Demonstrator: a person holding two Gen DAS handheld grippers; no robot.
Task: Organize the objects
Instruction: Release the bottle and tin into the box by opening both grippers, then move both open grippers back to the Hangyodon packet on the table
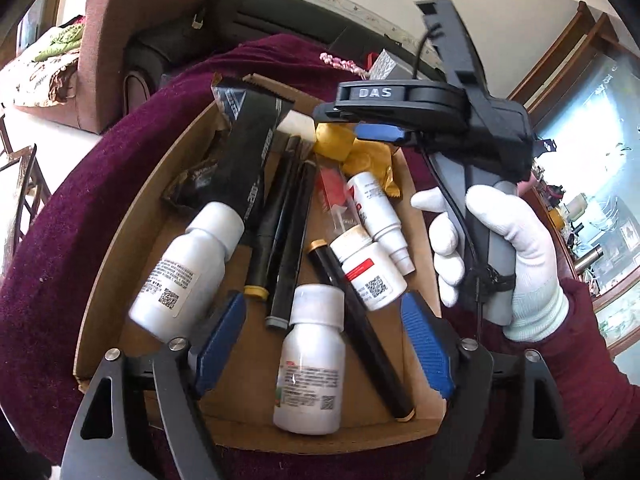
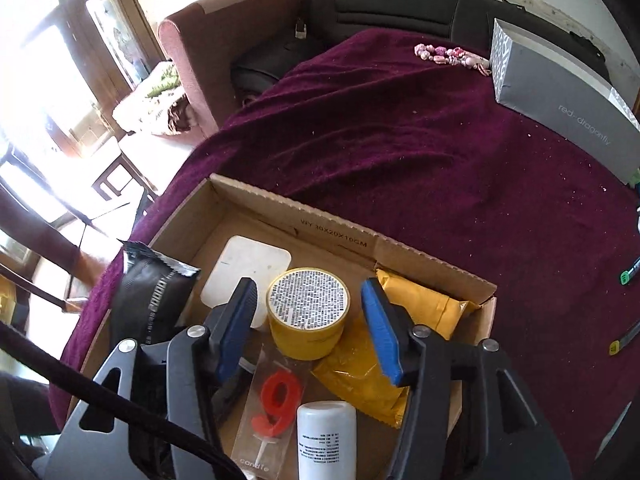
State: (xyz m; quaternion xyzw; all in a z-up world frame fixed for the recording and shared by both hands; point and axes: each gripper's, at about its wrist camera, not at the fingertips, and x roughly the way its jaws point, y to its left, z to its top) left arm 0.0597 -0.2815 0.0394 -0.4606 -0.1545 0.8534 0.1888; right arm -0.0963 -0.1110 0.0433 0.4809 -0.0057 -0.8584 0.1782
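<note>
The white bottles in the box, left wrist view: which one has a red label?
The small white bottle beside the gold-capped black pen; the other bottles show white labels there.

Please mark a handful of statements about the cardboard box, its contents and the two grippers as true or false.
1. The shallow brown cardboard box sits on a dark purple cloth. True.
2. The round yellow tub lies outside the box. False: it stands inside, between the right gripper fingers, which do not touch it.
3. A red number nine candle in clear wrap lies in the box. True.
4. The left gripper is clamped on a white plastic bottle. False: its jaws stand open, clear of the bottle.
5. The grey rectangular shoebox is stacked in the cardboard box. False: it rests apart on the cloth.
</note>
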